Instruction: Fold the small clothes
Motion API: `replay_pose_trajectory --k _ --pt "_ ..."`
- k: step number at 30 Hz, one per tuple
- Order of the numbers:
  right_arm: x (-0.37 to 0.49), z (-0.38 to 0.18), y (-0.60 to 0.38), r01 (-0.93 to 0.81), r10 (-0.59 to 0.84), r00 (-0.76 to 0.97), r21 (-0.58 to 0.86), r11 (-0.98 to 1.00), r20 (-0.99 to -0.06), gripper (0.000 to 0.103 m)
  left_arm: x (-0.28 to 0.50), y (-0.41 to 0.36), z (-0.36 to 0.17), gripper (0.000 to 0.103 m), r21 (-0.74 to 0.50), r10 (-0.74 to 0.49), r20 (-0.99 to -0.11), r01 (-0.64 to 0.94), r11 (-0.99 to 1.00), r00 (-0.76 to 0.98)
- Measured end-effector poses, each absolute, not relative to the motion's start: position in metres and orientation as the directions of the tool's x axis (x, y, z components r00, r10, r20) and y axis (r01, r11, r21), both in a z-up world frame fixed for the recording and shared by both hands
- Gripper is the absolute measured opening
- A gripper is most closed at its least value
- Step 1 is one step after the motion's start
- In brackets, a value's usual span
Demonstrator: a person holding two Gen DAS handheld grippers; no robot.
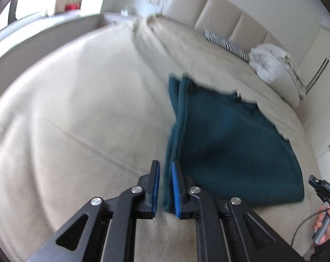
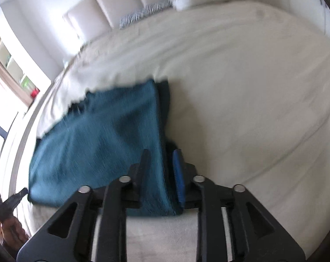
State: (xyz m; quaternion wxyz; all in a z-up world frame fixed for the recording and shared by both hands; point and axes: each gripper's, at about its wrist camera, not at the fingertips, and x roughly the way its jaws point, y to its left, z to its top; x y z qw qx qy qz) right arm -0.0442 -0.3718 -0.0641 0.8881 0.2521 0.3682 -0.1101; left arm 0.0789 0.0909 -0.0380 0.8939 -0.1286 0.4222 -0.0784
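Observation:
A teal knit garment [image 1: 226, 139] hangs stretched over the cream bed [image 1: 77, 120], held by two corners. My left gripper [image 1: 165, 170] is shut on its left edge, with cloth pinched between the blue pads [image 1: 176, 187]. In the right wrist view the same garment [image 2: 99, 144] spreads to the left, and my right gripper [image 2: 160, 163] is shut on its right edge, with cloth bunched between the fingers [image 2: 179, 179]. The frames are motion-blurred. Each gripper shows at the edge of the other's view: the right one [image 1: 322, 190] and the left one [image 2: 5, 200].
A padded beige headboard [image 1: 219, 11] runs along the far side of the bed. A striped cushion [image 1: 226, 43] and white pillows [image 1: 272, 63] lie against it. A window and sill with a red object [image 2: 35, 92] are beside the bed.

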Motion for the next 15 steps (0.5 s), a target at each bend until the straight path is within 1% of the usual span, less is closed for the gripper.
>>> replay_pose_trajectory --k 1,2,3,4,5,6,7,10,11,13,15 --pt "-0.043 -0.057 -0.372 0.374 -0.003 0.719 0.383 0.845 -0.695 0.043 0.080 0.088 -0.029 0.012 -0.282 -0.241 -0.723 0.041 0.958 0.647" --pt "-0.037 -0.050 -0.370 0.353 0.024 0.735 0.412 0.840 -0.677 0.051 0.085 0.080 -0.018 0.015 -0.257 -0.233 -0.711 0.064 0.964 0.663" --pt "-0.026 -0.044 -0.365 0.319 0.067 0.748 0.445 0.837 -0.661 0.054 0.090 0.073 -0.012 0.024 -0.235 -0.230 -0.706 0.084 0.968 0.670" --pt "-0.016 -0.040 -0.360 0.288 0.103 0.753 0.466 0.837 -0.650 0.054 0.099 0.060 -0.006 0.030 -0.204 -0.229 -0.703 0.117 0.972 0.673" --pt "-0.001 -0.037 -0.350 0.242 0.162 0.758 0.502 0.830 -0.632 0.054 0.110 0.046 -0.003 0.044 -0.181 -0.233 -0.710 0.149 0.972 0.664" --pt "0.013 -0.037 -0.342 0.199 0.226 0.758 0.548 0.813 -0.611 0.054 0.121 0.034 -0.002 0.049 -0.163 -0.239 -0.712 0.175 0.971 0.660" --pt "0.035 -0.041 -0.332 0.147 0.319 0.752 0.618 0.772 -0.577 0.054 0.134 0.020 -0.002 0.049 -0.146 -0.240 -0.707 0.195 0.970 0.665" --pt "0.080 -0.054 -0.309 0.127 0.400 0.731 0.686 0.716 -0.553 0.054 0.174 -0.017 -0.011 0.048 -0.134 -0.270 -0.728 0.256 0.957 0.630" --pt "0.097 -0.061 -0.300 0.112 0.447 0.716 0.721 0.684 -0.536 0.054 0.184 -0.028 -0.015 0.049 -0.122 -0.271 -0.731 0.271 0.955 0.627" --pt "0.125 -0.077 -0.287 0.108 0.527 0.686 0.787 0.608 -0.502 0.054 0.205 -0.047 -0.027 0.049 -0.073 -0.241 -0.748 0.285 0.956 0.618" --pt "0.148 -0.092 -0.274 0.109 0.582 0.661 0.828 0.550 -0.474 0.054 0.220 -0.055 -0.040 0.049 -0.078 -0.240 -0.763 0.283 0.956 0.600"
